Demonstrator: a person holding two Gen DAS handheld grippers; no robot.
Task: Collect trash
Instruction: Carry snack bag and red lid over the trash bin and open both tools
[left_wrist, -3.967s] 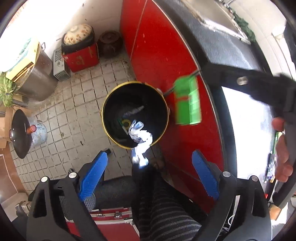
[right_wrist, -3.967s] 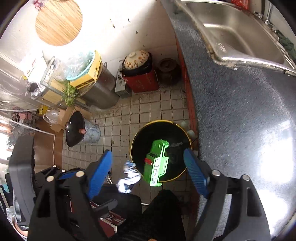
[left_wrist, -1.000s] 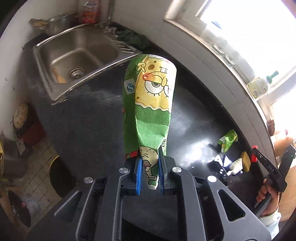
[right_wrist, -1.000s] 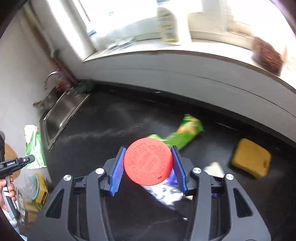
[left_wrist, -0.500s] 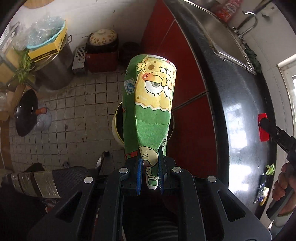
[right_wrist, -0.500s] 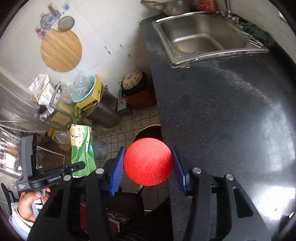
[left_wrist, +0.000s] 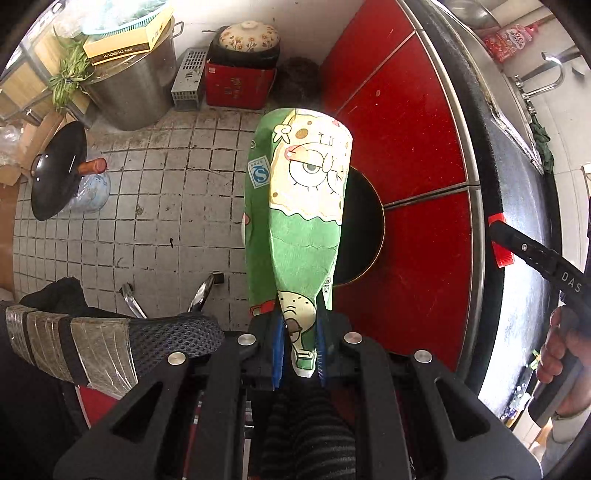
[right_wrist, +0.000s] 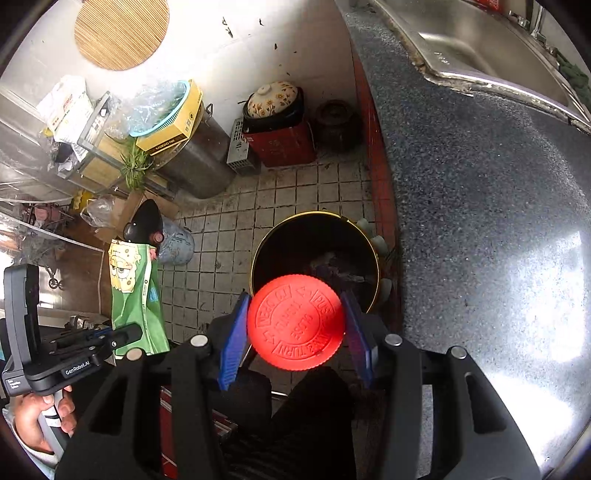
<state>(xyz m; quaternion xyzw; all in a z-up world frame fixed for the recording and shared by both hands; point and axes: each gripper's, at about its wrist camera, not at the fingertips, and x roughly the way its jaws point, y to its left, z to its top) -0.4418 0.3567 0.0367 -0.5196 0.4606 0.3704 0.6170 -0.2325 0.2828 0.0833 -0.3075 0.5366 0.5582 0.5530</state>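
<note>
The step in hand is the drop: both grippers carry trash and point steeply down over the tiled floor beside the dark speckled stone counter (right_wrist: 480, 221). The round black trash bin with a gold rim (right_wrist: 371, 254) stands on the floor against the red cabinet front (left_wrist: 406, 147), just below the counter edge; some trash already lies in it.

The left gripper (left_wrist: 298, 345) is nearly closed, its blue pads pinching the narrow end of a green cartoon-printed snack bag (left_wrist: 303, 206). The bag hangs partly over the bin mouth.

The right gripper (right_wrist: 293, 328) is spread part-way, its pads clamped on the sides of a round red ribbed bottle cap (right_wrist: 295, 321). The cap overlaps the near rim of the bin.

Next move, as judged: centre each item over the opening, then release.
</note>
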